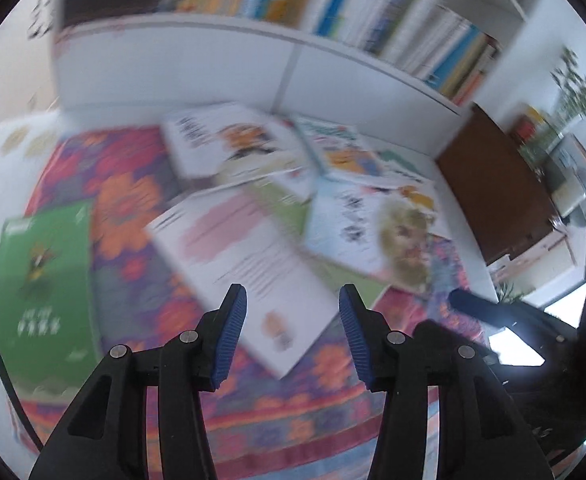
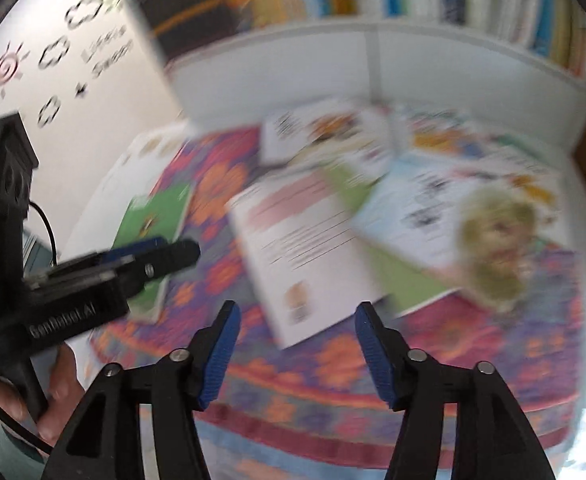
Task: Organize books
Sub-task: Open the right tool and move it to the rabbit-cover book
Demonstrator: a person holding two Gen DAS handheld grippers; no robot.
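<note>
Blue-padded left tongs point(image 1: 293, 334) fill the bottom of the left wrist view, jaws standing moderately apart with nothing between them and nothing touching the pads. Straight ahead and just beyond the tips lies the white book point(image 1: 249, 268), flat on the flowery cloth point(image 1: 133, 184), with its long axis running diagonally from upper left down to lower right, near corner poking toward the gap in the jaws. A green book point(image 1: 43, 292) sits alone off to the left, well apart from the heap. Behind the white one there's a messy pile of picture books point(image 1: 293, 152) overlapping each other, and past that a white bookshelf point(image 1: 221, 68) with spines packed upright. Everything's smeared, so I can't really tell how many are in that pile.

Over in the right wrist view, the right tongs point(image 2: 297, 350) are a bit wider apart than the left, also empty. Same white book point(image 2: 293, 248) lies dead ahead, slightly left of centre, and the book with the yellowish face point(image 2: 473, 236) overlaps its far edge on the right. The left tongs point(image 2: 157, 254) come in from the left side, hanging over the green book point(image 2: 157, 220), a hand point(image 2: 59, 380) gripping the handle below. I'd say both tongs are about equally near the white book, so it looks like the next pick.
</note>
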